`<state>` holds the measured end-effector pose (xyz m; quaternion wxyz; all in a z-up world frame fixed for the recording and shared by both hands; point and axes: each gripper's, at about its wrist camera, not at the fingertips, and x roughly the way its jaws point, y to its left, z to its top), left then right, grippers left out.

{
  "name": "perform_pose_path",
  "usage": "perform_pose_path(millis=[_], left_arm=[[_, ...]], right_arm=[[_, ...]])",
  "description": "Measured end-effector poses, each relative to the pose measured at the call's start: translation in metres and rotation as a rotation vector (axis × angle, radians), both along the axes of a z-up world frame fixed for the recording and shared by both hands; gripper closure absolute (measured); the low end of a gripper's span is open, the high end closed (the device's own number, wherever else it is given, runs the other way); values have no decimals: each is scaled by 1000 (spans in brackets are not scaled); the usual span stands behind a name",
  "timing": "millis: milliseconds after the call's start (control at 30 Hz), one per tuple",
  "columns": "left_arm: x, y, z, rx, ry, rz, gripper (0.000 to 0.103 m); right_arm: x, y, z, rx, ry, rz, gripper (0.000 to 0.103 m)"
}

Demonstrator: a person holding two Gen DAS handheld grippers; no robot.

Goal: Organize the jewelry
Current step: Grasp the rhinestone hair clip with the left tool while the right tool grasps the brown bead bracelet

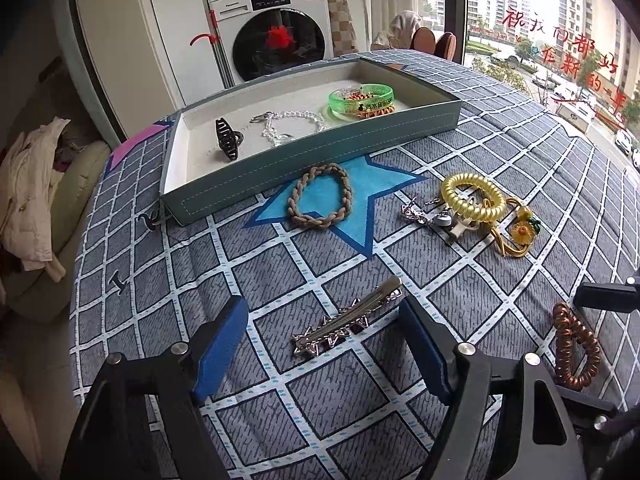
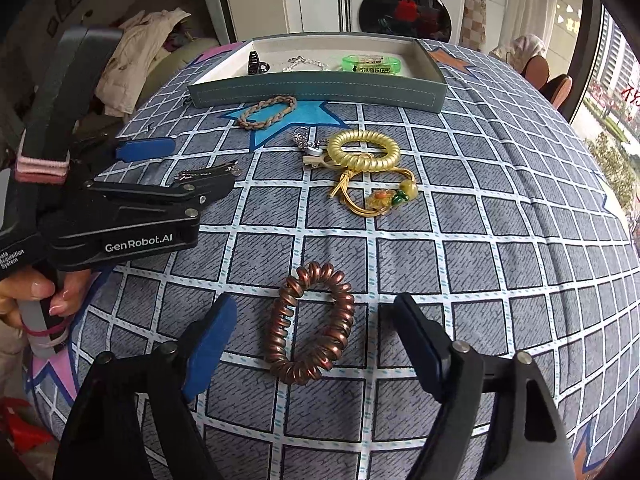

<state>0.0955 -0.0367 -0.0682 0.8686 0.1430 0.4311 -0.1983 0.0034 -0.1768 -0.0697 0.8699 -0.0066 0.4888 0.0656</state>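
**Both grippers straddle hair pieces on the checked cloth, neither one clamped**

The left gripper points down at a silver metal hair clip with star studs, which lies on the grey-blue checked cloth with blue stars. Its blue-padded fingers stand apart on either side of the clip, at 9 and 3 o'clock from it, and neither pad touches it.

The right gripper stands the same way over a copper-brown spiral coil hair tie: jaws spread, the tie lying flat between them with clear cloth on both sides. In the right wrist view the left gripper appears at 9 o'clock, held by a hand with a pink band at the wrist.

Farther up the cloth, at 12 o'clock from both grippers, sits a shallow rectangular grey-green tray with a cream lining. In it lie a black claw hair clip, a silver chain bracelet and a translucent green bangle resting over an orange coil tie.

Just outside the tray's near wall, a tan braided hair loop lies on a blue star. At 3 o'clock from that loop lies a yellow spiral coil hair tie, touching a small silver chain piece and a gold cord with a yellow flower charm.

Behind the table stands a white front-loading washing machine.
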Motion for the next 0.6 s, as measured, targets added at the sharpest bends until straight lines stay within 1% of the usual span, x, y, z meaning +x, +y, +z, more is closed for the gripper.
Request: perform_pose_path(millis=[33, 100, 133, 167, 200, 233, 333, 400, 433, 467, 500, 567, 600], left_arm=[[0, 0, 0, -13, 11, -6, 16], [-1, -1, 1, -27, 22, -18, 20], [-1, -2, 1, -34, 27, -28, 25], [-2, -2, 2, -45, 37, -39, 31], [-2, -3, 2, -57, 48, -48, 35], [-3, -3, 3, -67, 59, -56, 41], [-7, -8, 5, -65, 66, -81, 60], [-9, -9, 6, -57, 64, -79, 60], [-10, -9, 7, -62, 67, -74, 60], [-10, -7, 7, -72, 70, -67, 60], [-11, -6, 7, -82, 74, -58, 60], [-9, -3, 7, -96, 81, -36, 60], [-10, -1, 8, -101, 82, -26, 60]], right_arm=[[0, 2, -1, -20, -4, 7, 26], [-2, 7, -2, -62, -15, 24, 29], [-3, 8, -1, -63, -20, 32, 32], [-3, 8, -1, -62, -20, 34, 33], [-3, 9, -1, -62, -20, 37, 33], [-3, 9, -1, -62, -20, 40, 34], [-3, 9, 0, -58, -19, 44, 37], [-4, 9, 1, -57, -19, 43, 43], [-4, 8, 1, -55, -20, 40, 50], [-4, 6, 2, -53, -22, 37, 60], [-4, 6, 3, -49, -23, 34, 64], [-3, 3, 3, -39, -24, 27, 76], [-3, 2, 3, -35, -26, 23, 78]])
